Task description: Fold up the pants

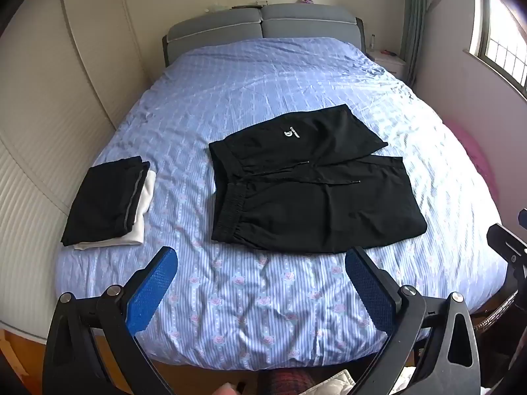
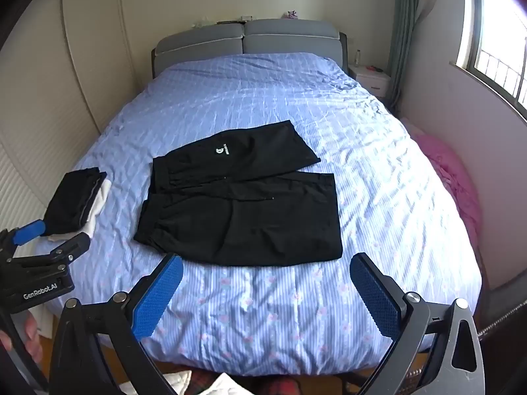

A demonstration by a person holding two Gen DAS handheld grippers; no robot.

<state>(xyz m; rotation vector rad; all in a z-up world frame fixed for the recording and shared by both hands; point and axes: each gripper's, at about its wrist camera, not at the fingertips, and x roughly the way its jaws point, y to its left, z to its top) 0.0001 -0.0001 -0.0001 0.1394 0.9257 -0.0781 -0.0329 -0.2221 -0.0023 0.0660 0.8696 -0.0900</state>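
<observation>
Matt black cloth pants (image 1: 313,184), striped floral cotton-like bedspread (image 1: 263,296), grey upholstered fabric headboard (image 1: 263,23)

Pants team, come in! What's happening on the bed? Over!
Left gripper open, right gripper open, both empty. Black pants flat on bed, unfolded. Folded stack to the left, apart.

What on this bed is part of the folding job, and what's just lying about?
Job:
black pants, spread flat
left gripper, open
right gripper, open

Lying about:
folded stack, black on white
pink heap, beside the bed
nightstand
</observation>
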